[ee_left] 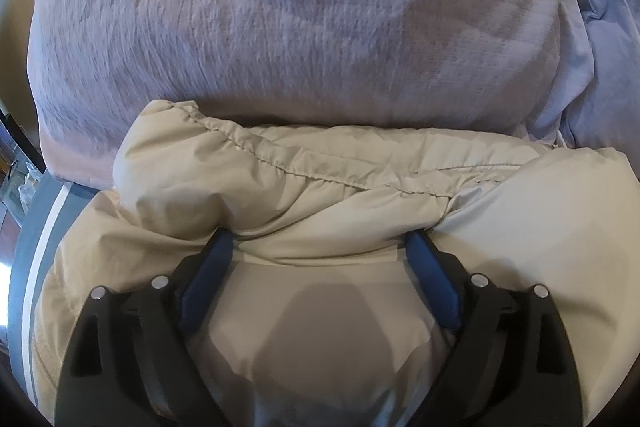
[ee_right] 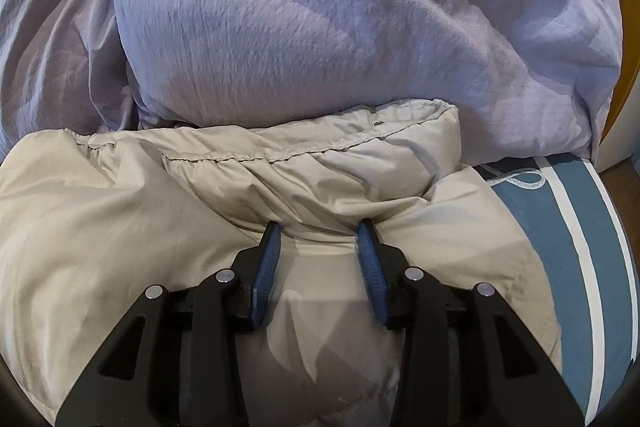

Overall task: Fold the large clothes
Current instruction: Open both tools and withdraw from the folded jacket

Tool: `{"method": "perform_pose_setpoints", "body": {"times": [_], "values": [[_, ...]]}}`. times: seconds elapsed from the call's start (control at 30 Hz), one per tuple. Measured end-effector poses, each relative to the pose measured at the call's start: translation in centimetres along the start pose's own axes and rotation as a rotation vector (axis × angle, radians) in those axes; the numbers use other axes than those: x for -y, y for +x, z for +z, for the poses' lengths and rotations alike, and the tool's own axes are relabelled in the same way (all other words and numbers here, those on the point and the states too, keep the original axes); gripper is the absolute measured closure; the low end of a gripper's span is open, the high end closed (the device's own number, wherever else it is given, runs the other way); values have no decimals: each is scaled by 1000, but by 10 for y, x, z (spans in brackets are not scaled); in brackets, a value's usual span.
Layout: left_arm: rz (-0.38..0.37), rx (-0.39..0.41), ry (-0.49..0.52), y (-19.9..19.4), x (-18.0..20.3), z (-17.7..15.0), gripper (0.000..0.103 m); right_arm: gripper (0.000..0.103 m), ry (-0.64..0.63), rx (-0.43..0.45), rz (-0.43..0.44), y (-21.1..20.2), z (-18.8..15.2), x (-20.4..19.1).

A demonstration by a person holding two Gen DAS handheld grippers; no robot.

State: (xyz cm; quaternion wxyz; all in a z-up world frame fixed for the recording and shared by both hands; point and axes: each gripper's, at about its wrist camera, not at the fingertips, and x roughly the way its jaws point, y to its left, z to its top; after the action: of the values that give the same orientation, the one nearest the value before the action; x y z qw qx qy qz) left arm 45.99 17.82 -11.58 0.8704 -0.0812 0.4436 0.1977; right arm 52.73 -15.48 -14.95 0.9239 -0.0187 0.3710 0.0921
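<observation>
- The jacket (ee_left: 360,187), a puffy beige one, lies bunched on the bed; its stitched hem runs across the middle of both views, from 9 to 3 o'clock.
- The duvet (ee_left: 280,19), a lilac heap, rises right behind the jacket at 12 o'clock and touches the hem; it blocks everything beyond.
- The left gripper (ee_left: 320,239) has its blue pads spread wide, tips pushed into a fold of the jacket; the cloth lies between them, but the pads do not pinch it.
- The right gripper (ee_right: 319,231) stands narrower, about half open; its tips also dig into a fold below the hem, the fabric loose between them.
- The sheet (ee_right: 576,235), teal with white stripes, shows at 3 to 4 o'clock in the right view and at 8 o'clock in the left.
- Only the right view shows a small metal snap (ee_right: 377,123) near the hem at 12 o'clock; only the left view shows dim furniture (ee_left: 16,171) at 9 o'clock, too blurred to tell.
</observation>
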Motion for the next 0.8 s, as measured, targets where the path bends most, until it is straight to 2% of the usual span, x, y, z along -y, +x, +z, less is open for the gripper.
{"method": "perform_pose_setpoints", "body": {"times": [0.2, 0.27, 0.33, 0.43, 0.67, 0.8], "values": [[3, -23, 1, -1, -2, -3, 14, 59, 13, -37, 8, -4, 6, 5], [9, -38, 2, -9, -4, -5, 15, 57, 37, -50, 17, -17, 11, 8], [6, -50, 1, -19, -8, -8, 15, 48, 60, -46, 19, -29, 9, 14], [-14, -58, -12, -40, -19, -14, 15, 41, 98, -36, 9, -52, 3, 28], [3, -29, -98, -90, -71, -44, 15, 32, 223, -64, -5, -89, -21, 72], [37, -38, -158, -102, -103, -66, 15, 32, 288, -104, 4, -97, -41, 96]]}}
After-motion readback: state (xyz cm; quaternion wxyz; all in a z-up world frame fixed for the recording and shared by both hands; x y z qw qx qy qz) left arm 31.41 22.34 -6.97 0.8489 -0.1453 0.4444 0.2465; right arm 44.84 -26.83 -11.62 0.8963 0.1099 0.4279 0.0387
